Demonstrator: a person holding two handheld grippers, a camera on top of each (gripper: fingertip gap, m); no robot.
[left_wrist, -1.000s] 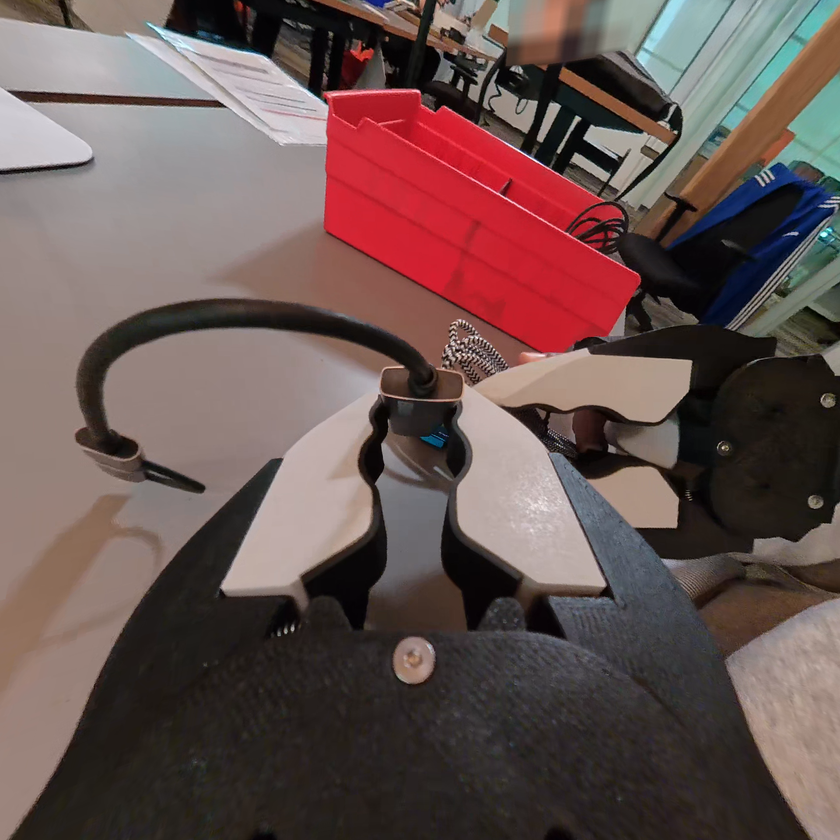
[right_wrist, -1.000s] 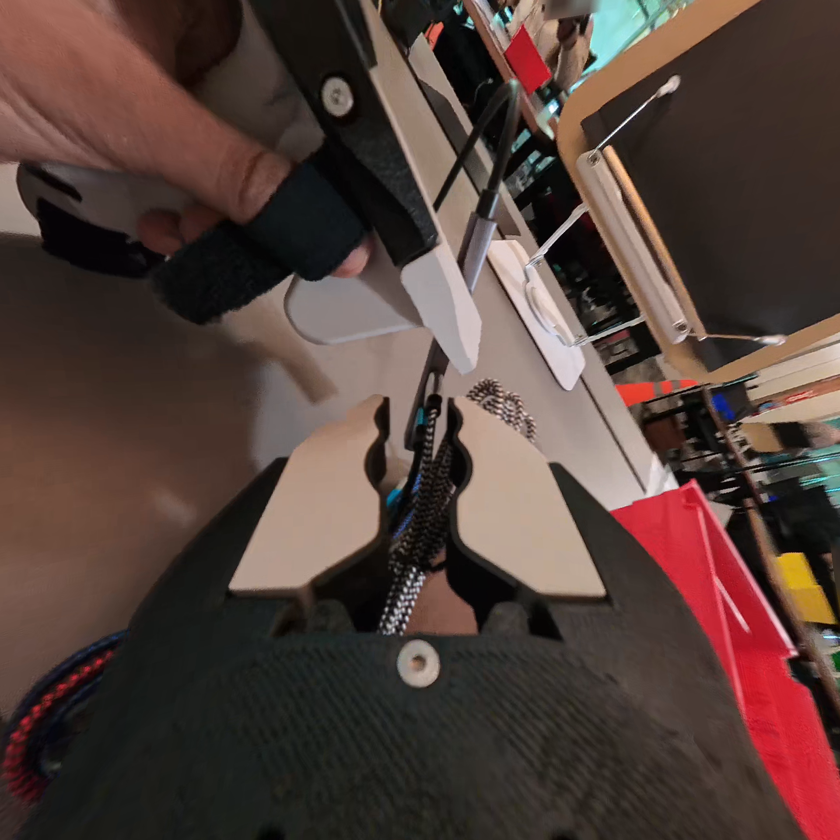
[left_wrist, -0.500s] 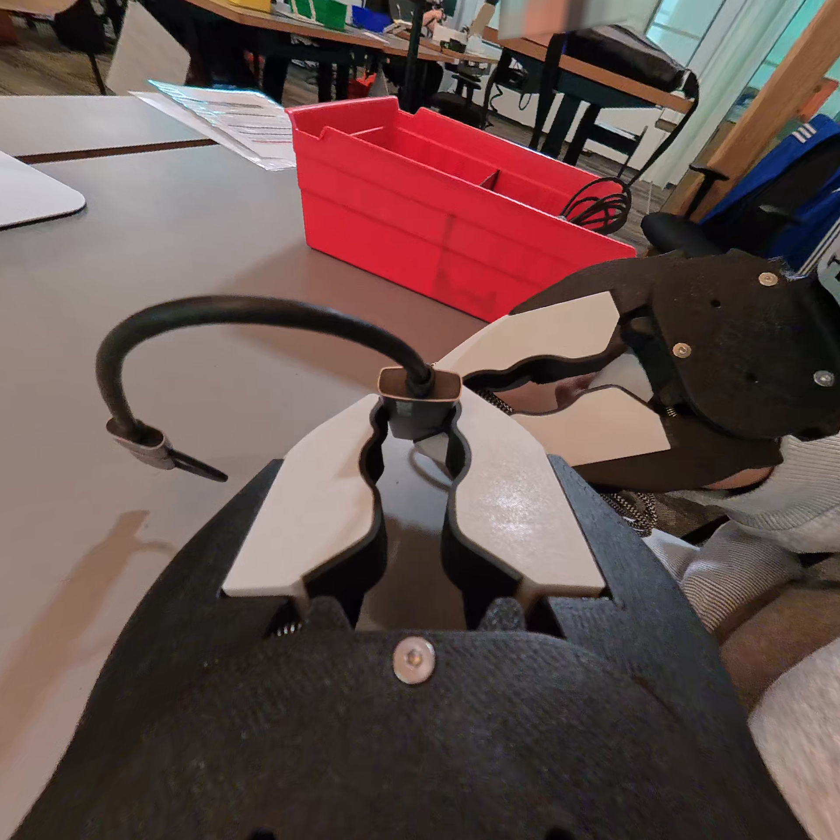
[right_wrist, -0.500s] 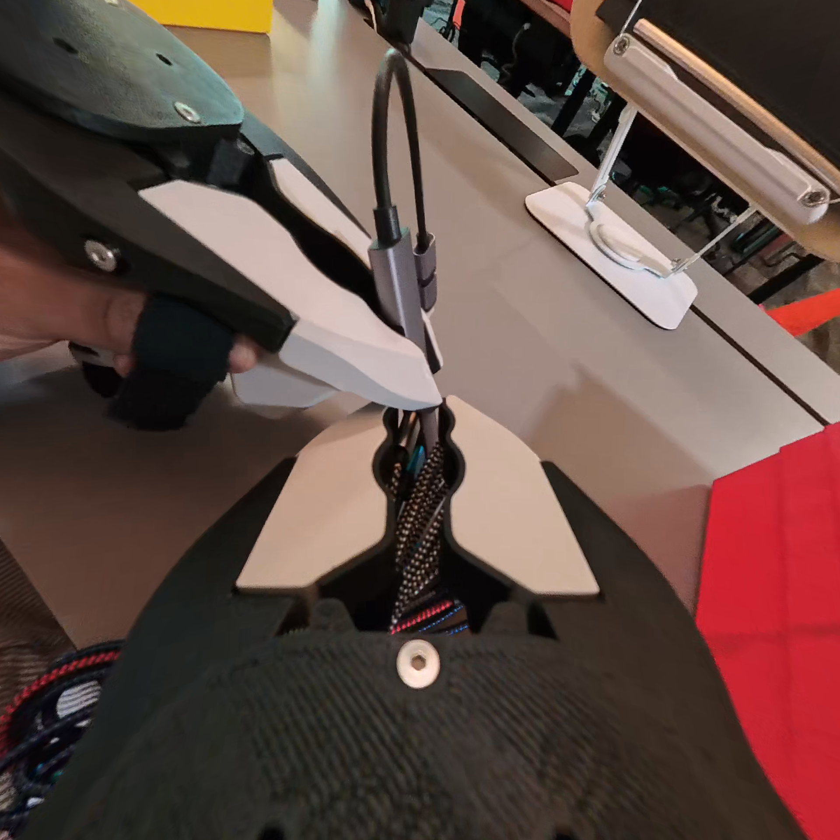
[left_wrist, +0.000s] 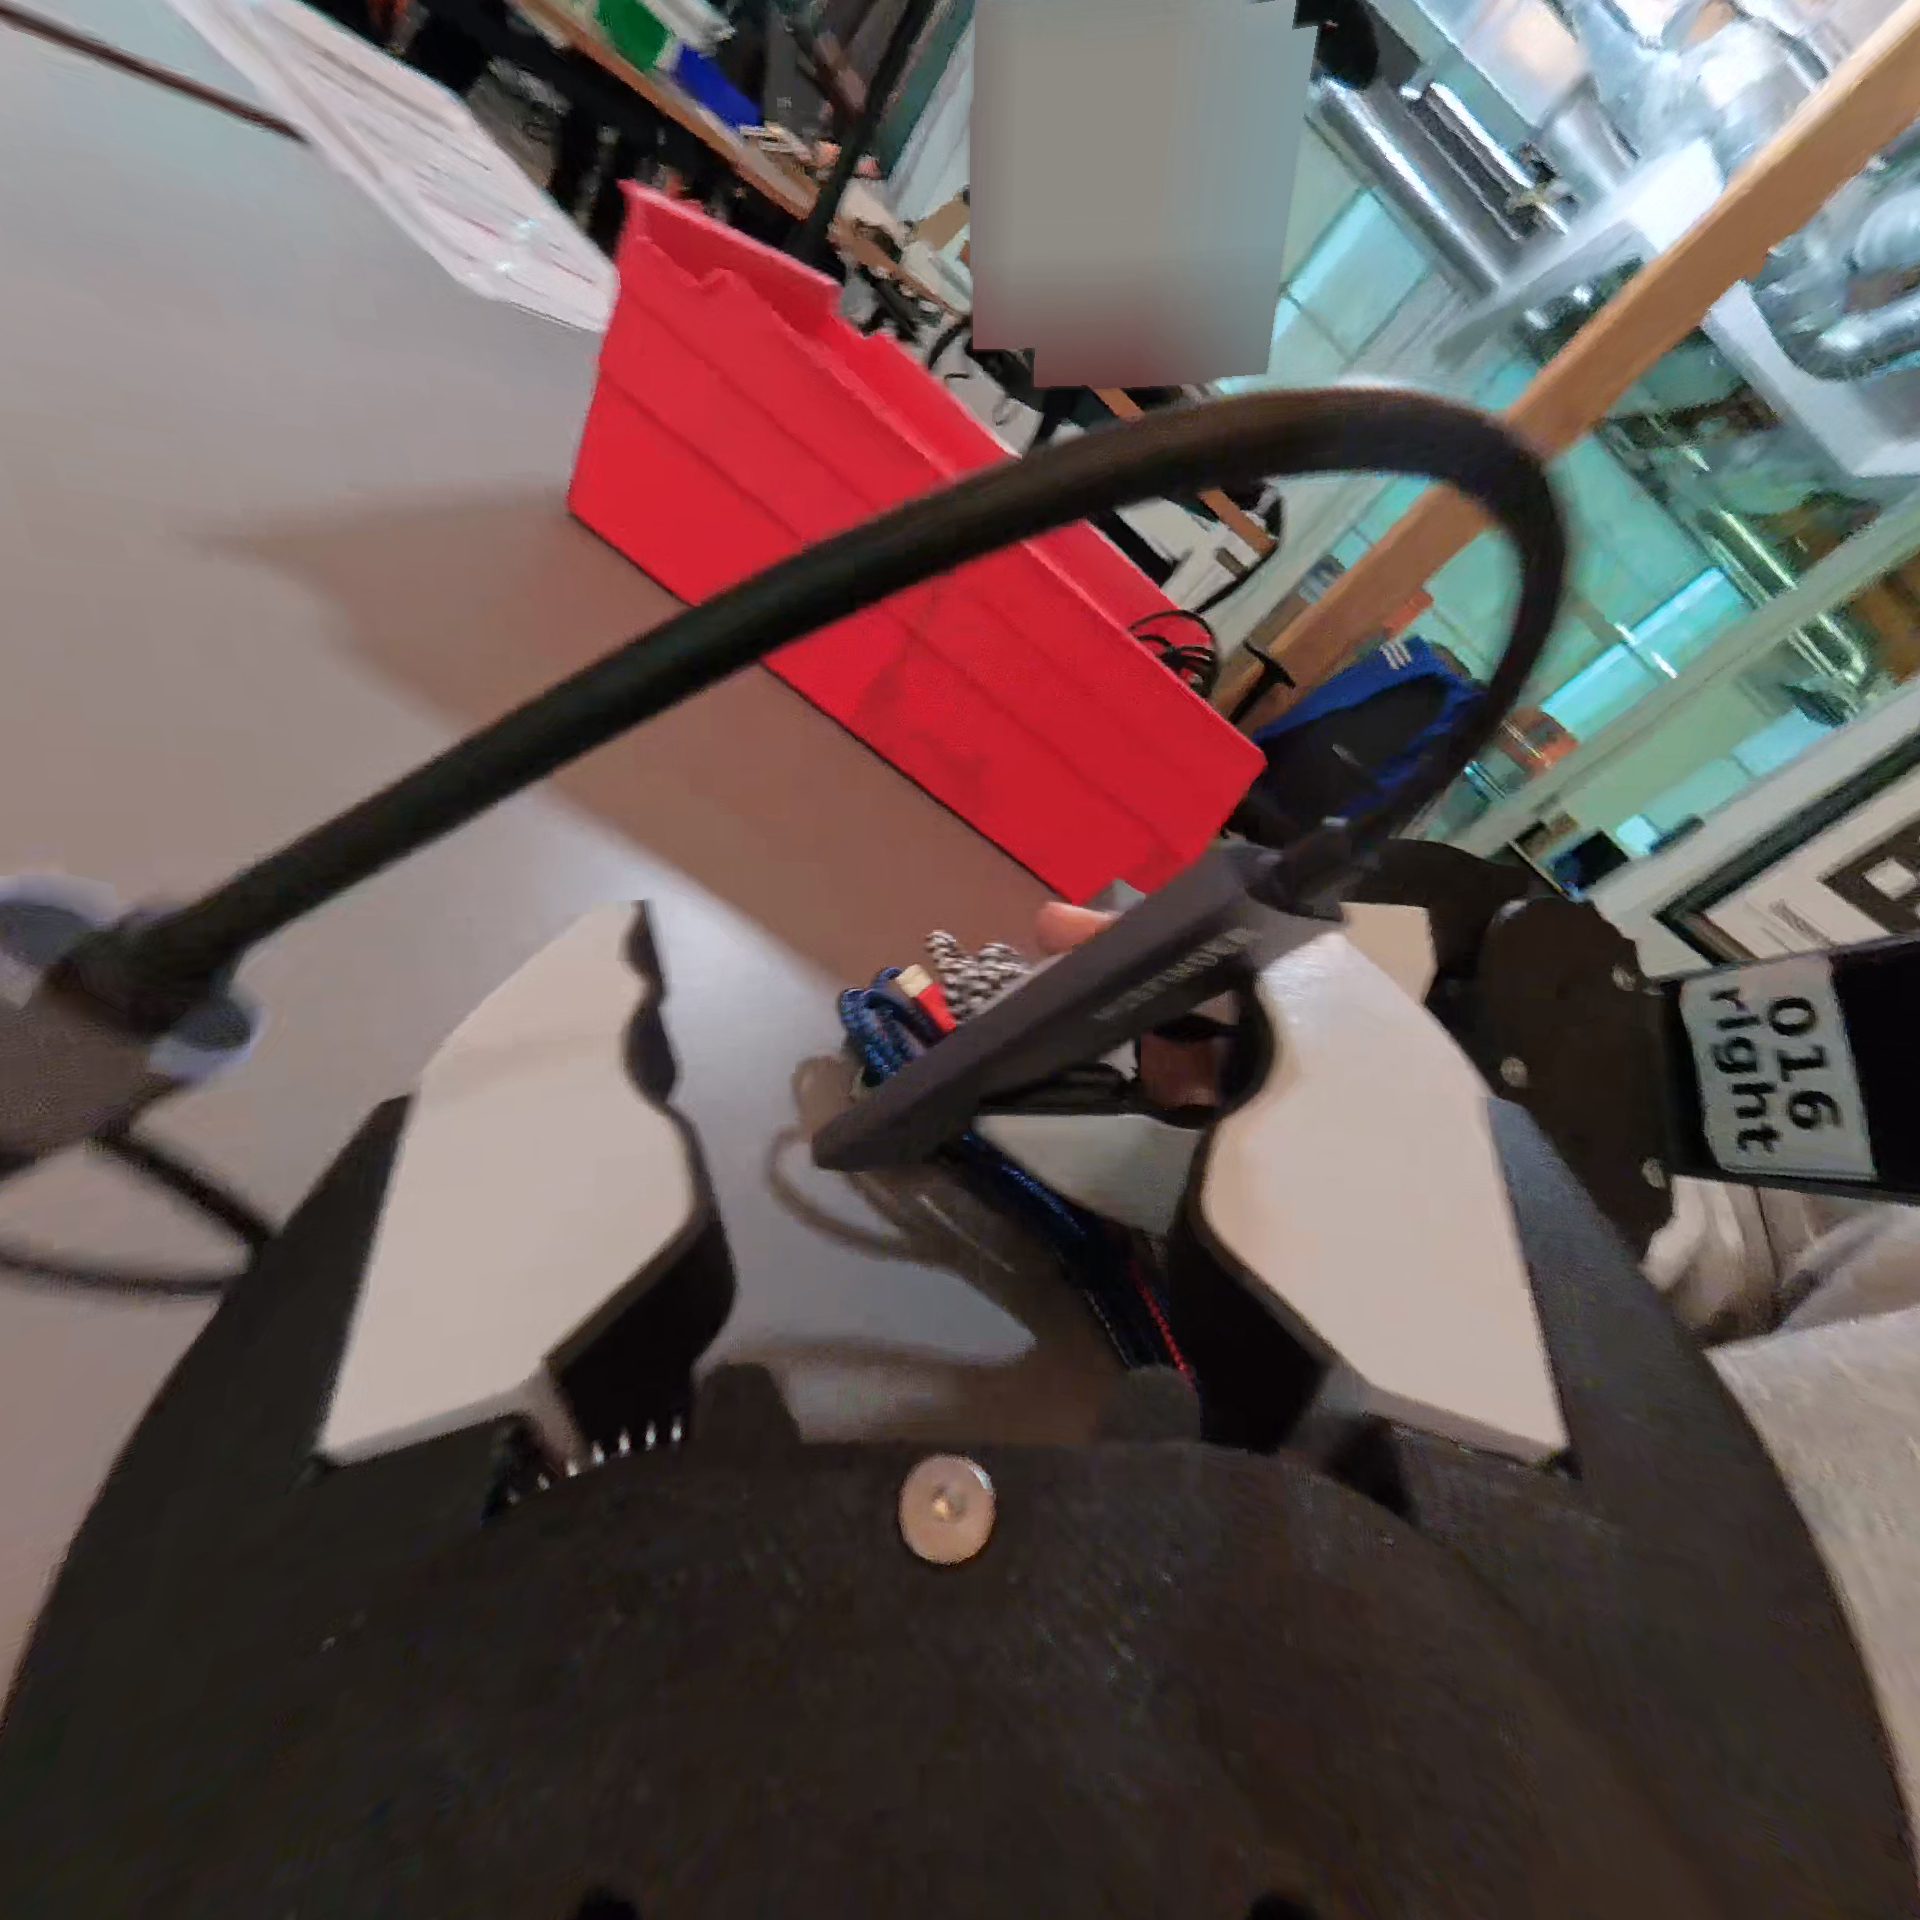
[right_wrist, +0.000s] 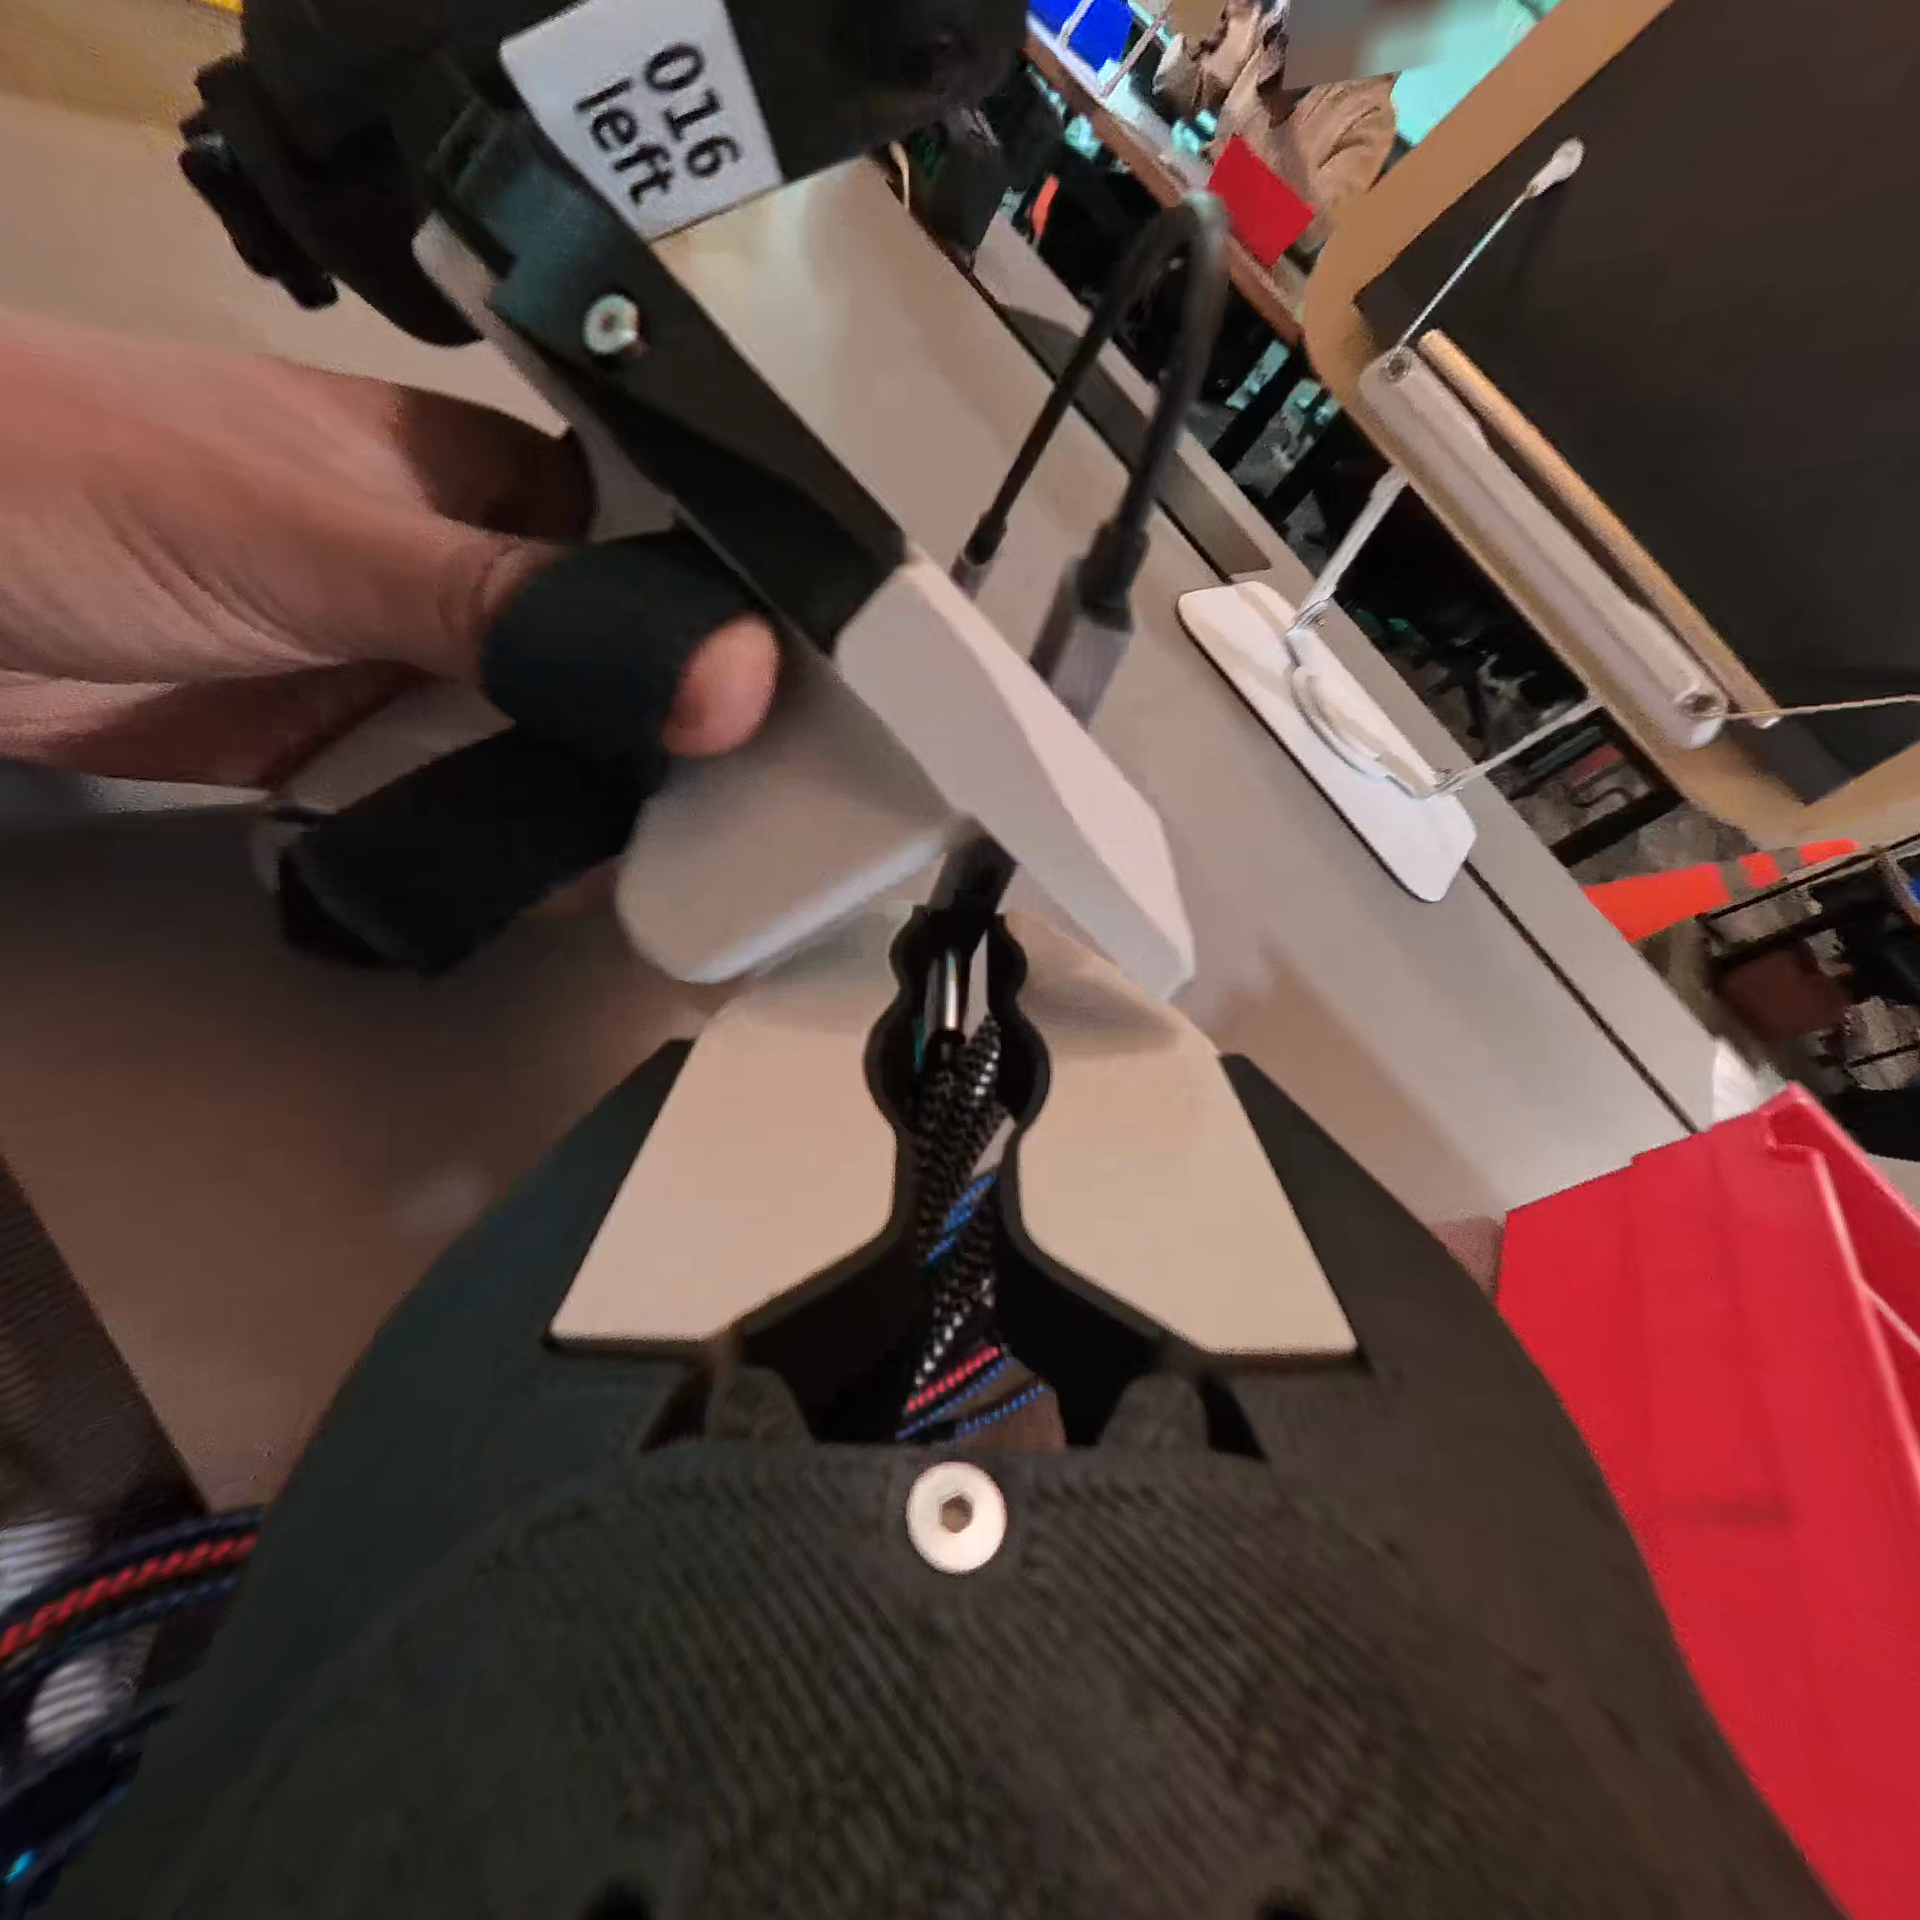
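The left gripper (left_wrist: 940, 1049) stands wide, holding nothing; a dark grey adapter block (left_wrist: 1049, 1023) hangs slantwise in the gap between its fingers, nearer the right-hand finger, its long axis running from low near the tabletop (left_wrist: 208, 468) up toward the right gripper (right_wrist: 954, 997). That gripper is closed narrowly on a bundle of braided cables (right_wrist: 951, 1164), black-and-white with blue and red strands, whose plugs meet the adapter block's lower end. A stiff black cable (left_wrist: 935, 509) arches from the block's upper end over to a plug at the left edge. Beyond stands a red bin (left_wrist: 831, 540).
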